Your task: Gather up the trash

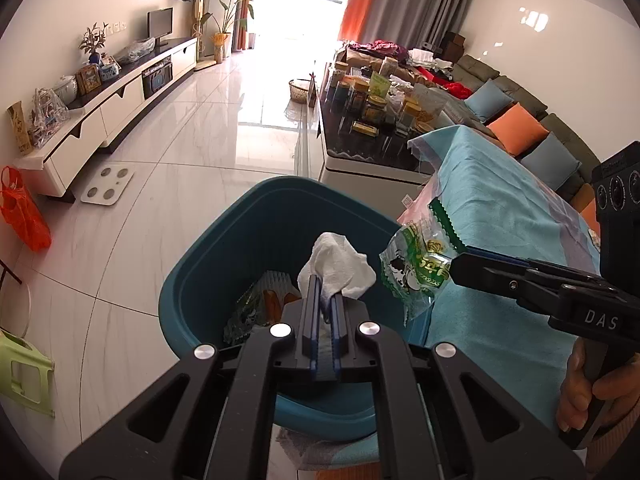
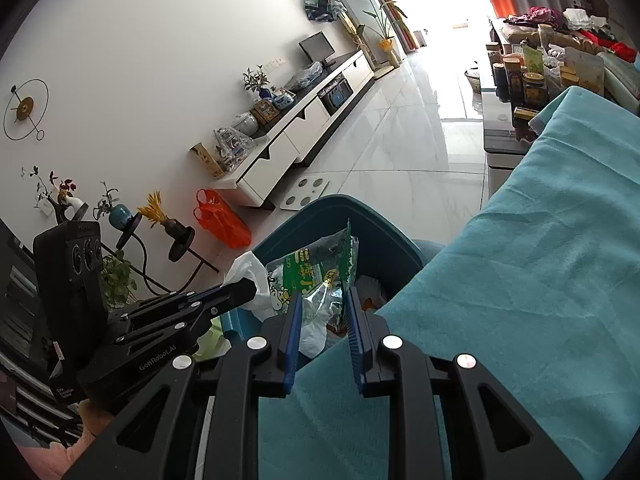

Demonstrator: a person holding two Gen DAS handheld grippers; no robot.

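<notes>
My left gripper [image 1: 324, 294] is shut on a crumpled white tissue [image 1: 338, 264] and holds it above the open teal bin [image 1: 224, 248]. Some wrappers [image 1: 256, 304] lie inside the bin. From the right, my right gripper [image 1: 456, 268] holds a green-and-clear snack wrapper [image 1: 412, 268] at the bin's right rim. In the right wrist view, the right gripper [image 2: 324, 302] is shut on that wrapper [image 2: 316, 276] over the bin [image 2: 376, 220]. There the left gripper [image 2: 250, 290] comes in from the left with the tissue [image 2: 250, 270].
A table under a teal cloth [image 1: 500, 216] stands right of the bin. Beyond it is a coffee table [image 1: 360, 148] crowded with jars. An orange bag [image 1: 24, 216], a floor scale [image 1: 107, 186], a green stool [image 1: 24, 372] and a TV cabinet [image 1: 120, 96] line the left.
</notes>
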